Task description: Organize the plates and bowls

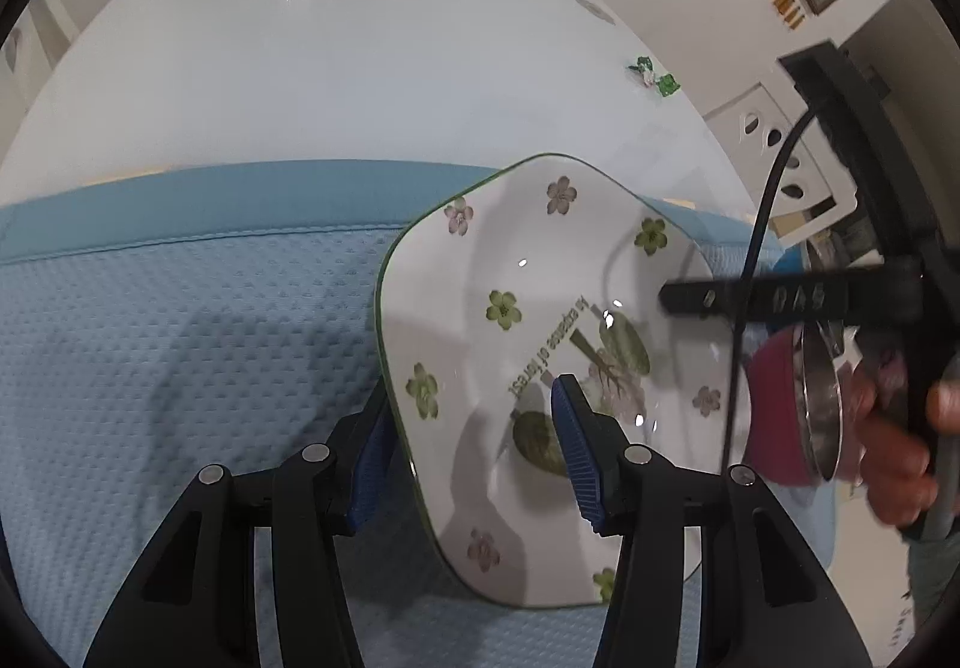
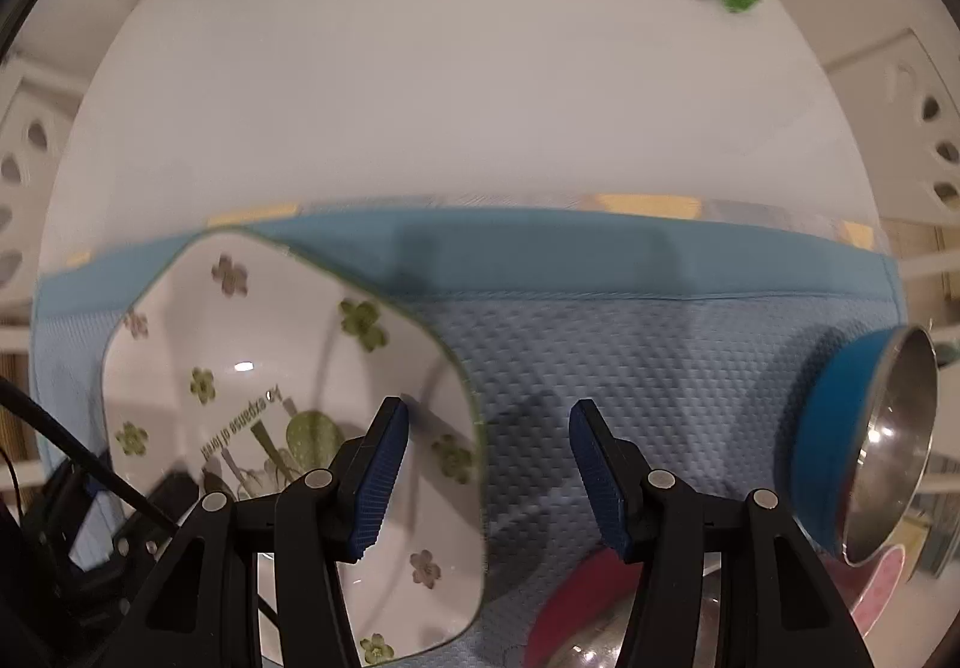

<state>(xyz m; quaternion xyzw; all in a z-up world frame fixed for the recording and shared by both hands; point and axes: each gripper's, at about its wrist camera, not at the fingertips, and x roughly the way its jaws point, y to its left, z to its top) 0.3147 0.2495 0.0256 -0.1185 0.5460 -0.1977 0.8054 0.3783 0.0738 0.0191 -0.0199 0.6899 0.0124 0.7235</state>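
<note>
Porcelain plate: white with green and pink flowers, lying on the blue mat — I see the plate at mid-frame in the left wrist view.
Left gripper: my left gripper straddles the plate's near edge, one pad under the rim side, the other over the printed centre; whether the pads press yet I cannot tell.
Right gripper: my right gripper stands partly open over bare mat just beside the plate, holding nothing.
Bowls: a blue bowl with a steel inside tilts at the mat's right end; a red bowl sits below my right fingers.
Risk: glazed rim, shallow bite — if I lift with the pads this near the edge, I judge the plate could tip out or slide.
Left view only: a hand on the right tool's handle, and its cable crossing the plate.
Right view only: the blue bowl, plainly.
</note>
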